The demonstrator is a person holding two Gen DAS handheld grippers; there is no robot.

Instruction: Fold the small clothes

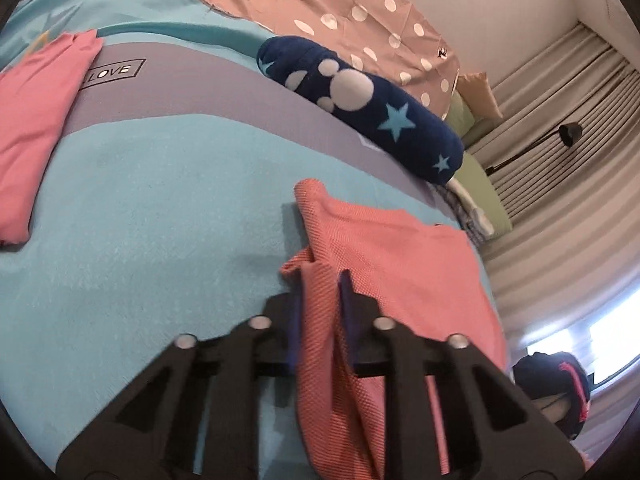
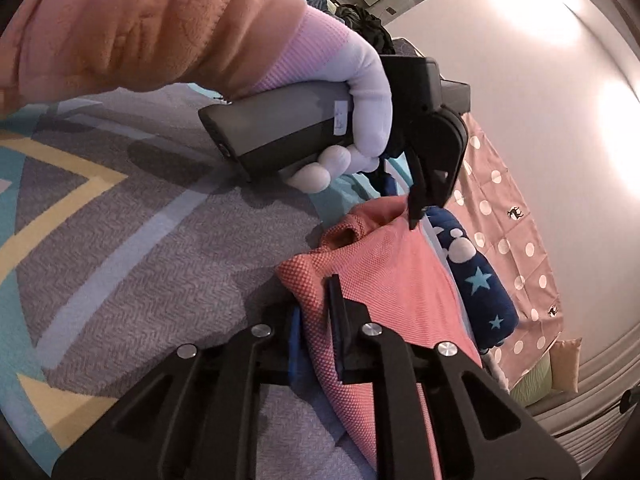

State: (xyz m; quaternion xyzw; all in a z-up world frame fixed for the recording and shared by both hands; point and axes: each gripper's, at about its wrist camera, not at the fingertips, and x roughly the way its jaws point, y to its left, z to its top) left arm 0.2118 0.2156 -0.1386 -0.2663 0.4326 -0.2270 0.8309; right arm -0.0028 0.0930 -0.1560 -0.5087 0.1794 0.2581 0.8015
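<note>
The coral garment (image 1: 384,248) runs off the bottom edge — its lower end unseen.

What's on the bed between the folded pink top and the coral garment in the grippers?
Nothing: in the left wrist view, only bare turquoise bedspread lies between the folded pink top and the coral garment.

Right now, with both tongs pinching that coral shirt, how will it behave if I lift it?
The coral shirt will probably flop: it already bunches and folds between the left tongs and right tongs. It looks thin and light. Its textured knit likely won't slip easily.
</note>
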